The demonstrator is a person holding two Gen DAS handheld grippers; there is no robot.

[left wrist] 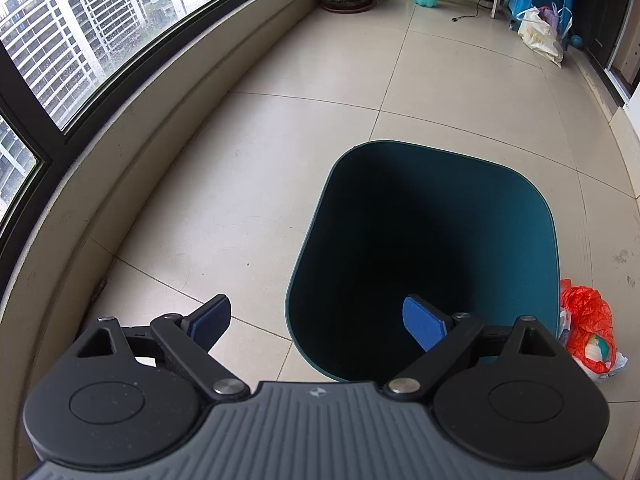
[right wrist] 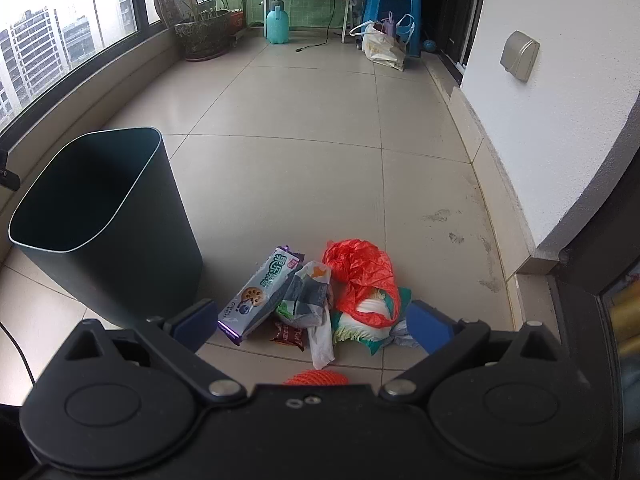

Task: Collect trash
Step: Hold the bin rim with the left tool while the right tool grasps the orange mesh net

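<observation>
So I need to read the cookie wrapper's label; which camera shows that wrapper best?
The right wrist view: the cookie wrapper lies face up, unobstructed, left in the trash pile beside the bin. The left wrist view misses it, showing only the red bag past the bin's right side.

Left wrist view steeply down over the bin (left wrist: 424, 256); right wrist view lower, perhaps farther back, bin (right wrist: 108, 224) shared.

Large white Chinese characters, too distorted to be read, are printed on the biscuit wrapper (right wrist: 262, 292); nothing else is legible.
</observation>
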